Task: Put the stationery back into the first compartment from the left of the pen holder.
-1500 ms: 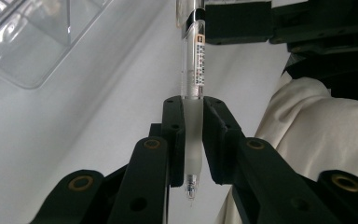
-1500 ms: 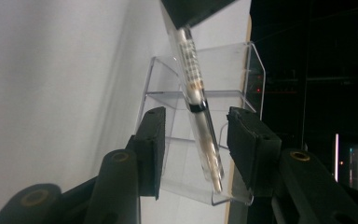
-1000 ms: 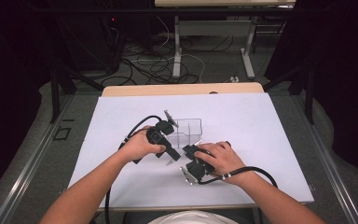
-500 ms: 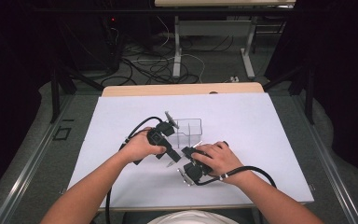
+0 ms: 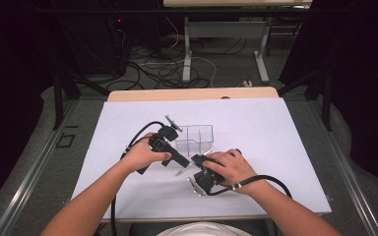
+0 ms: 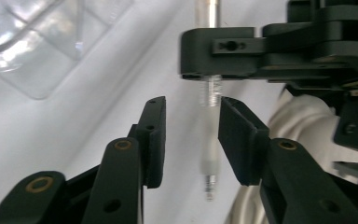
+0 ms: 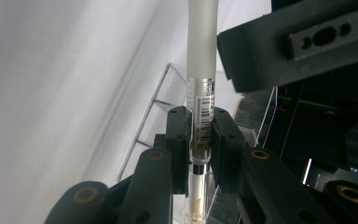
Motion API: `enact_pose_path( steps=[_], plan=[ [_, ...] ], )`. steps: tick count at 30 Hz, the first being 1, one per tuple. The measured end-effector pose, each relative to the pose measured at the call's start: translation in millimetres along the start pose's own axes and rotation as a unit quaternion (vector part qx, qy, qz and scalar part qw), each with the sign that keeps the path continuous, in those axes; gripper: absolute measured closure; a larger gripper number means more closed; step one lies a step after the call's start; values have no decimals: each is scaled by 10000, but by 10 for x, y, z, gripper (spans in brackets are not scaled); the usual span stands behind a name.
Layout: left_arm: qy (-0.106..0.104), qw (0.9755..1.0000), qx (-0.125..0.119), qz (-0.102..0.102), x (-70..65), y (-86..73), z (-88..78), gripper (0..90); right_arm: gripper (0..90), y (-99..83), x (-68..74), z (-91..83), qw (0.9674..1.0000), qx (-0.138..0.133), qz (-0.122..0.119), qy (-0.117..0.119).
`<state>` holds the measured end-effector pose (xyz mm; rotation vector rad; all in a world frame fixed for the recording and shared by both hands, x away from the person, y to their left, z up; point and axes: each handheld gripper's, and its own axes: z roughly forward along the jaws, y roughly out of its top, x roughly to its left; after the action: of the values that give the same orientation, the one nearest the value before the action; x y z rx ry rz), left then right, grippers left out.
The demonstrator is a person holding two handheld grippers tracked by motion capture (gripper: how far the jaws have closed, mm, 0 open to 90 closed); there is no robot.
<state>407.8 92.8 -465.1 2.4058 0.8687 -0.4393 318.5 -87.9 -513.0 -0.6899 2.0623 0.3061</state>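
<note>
Jaws first: the right gripper (image 7: 200,135) has its pair clenched on a pen (image 7: 200,56), gripping the clear barrel at the barcode label, with the frosted part running up past them toward twelve o'clock in the right gripper view. That grip looks meant to steady the pen so the other tool can work on its free end. The left gripper (image 6: 191,140) has its jaws parted, one on each side of the pen's (image 6: 209,154) lower part and metal tip, close but touching neither. My reading is that the left is lined up to close on the tip section, perhaps to pull or twist it while the right holds the barrel; a spring shows inside the clear tube just above the pads.

Largest to smallest: the white surface (image 5: 275,132) carries everything. A clear tray (image 5: 194,135) with dividers sits near its middle, at about one o'clock from the left gripper (image 5: 184,162) and eleven o'clock from the right gripper (image 5: 197,164) in the high view. Its compartments (image 6: 28,51) look empty as far as the transparent walls allow; small contents could escape notice. The pen (image 5: 184,170) is off the surface, held between the two tools just at six o'clock of the tray.
</note>
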Motion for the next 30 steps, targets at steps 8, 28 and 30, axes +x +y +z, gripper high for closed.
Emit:
enact_pose_path(
  steps=[8,28,30],
  plan=[
    [353,9972,-559,-345,177,-234,-75,552,794,-31,-52,-22,9998,-99,103,-139],
    [1651,9669,-1900,-408,508,-697,-138,327,794,-232,-341,-22,9856,-862,1394,-412],
    [1396,9700,-1919,-534,530,-721,-119,304,794,-254,-375,-5,9836,-925,1488,-428]
  ],
)
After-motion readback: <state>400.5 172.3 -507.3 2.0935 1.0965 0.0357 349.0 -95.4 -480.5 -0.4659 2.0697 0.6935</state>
